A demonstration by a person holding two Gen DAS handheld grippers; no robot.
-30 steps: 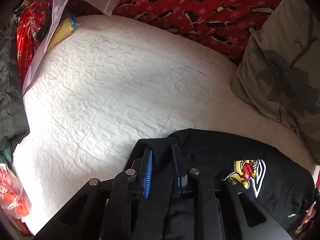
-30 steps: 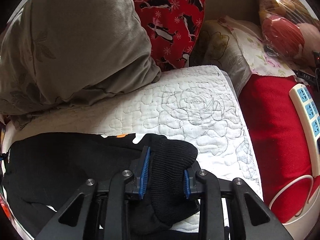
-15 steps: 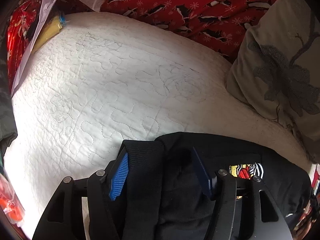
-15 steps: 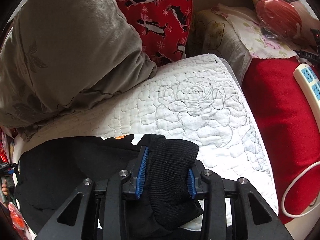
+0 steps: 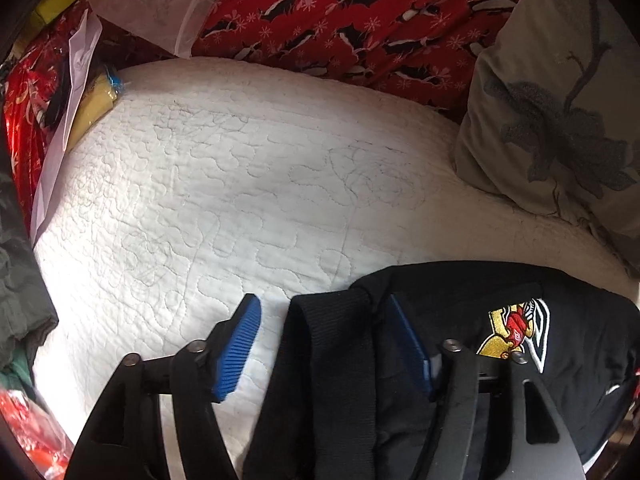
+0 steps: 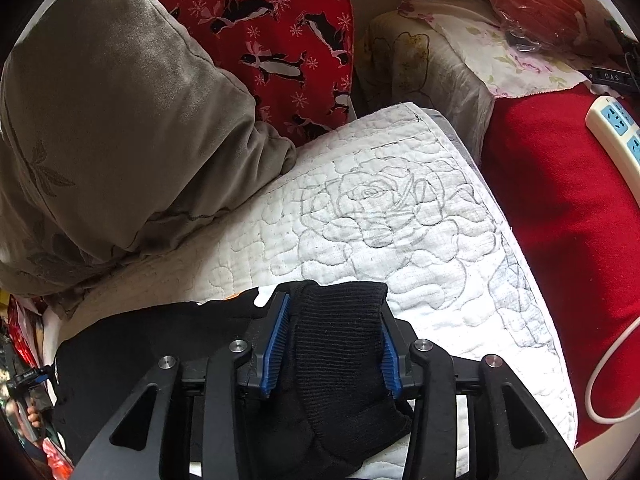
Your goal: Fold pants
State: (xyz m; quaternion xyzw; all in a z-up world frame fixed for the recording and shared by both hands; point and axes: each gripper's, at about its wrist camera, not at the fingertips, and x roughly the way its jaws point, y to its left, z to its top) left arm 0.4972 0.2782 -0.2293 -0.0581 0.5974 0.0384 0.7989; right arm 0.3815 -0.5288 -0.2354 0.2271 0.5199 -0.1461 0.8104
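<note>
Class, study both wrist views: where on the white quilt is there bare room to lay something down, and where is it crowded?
Bare: the white quilt between the grey pillow, penguin fabric and black pants; also its rose-stitched corner. Crowded: the left clutter and the red blanket side.

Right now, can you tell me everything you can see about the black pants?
The black pants lie bunched on the white quilt, made of soft dark cloth. A ribbed band runs between the pads of the left tool, whose jaws are opening; the left pad stands clear of it. A stitched yellow, red and white badge shows near it. A ribbed cuff sits between the pads of the right tool, also opening, the pads close against it. A grey pillow lies beyond.
</note>
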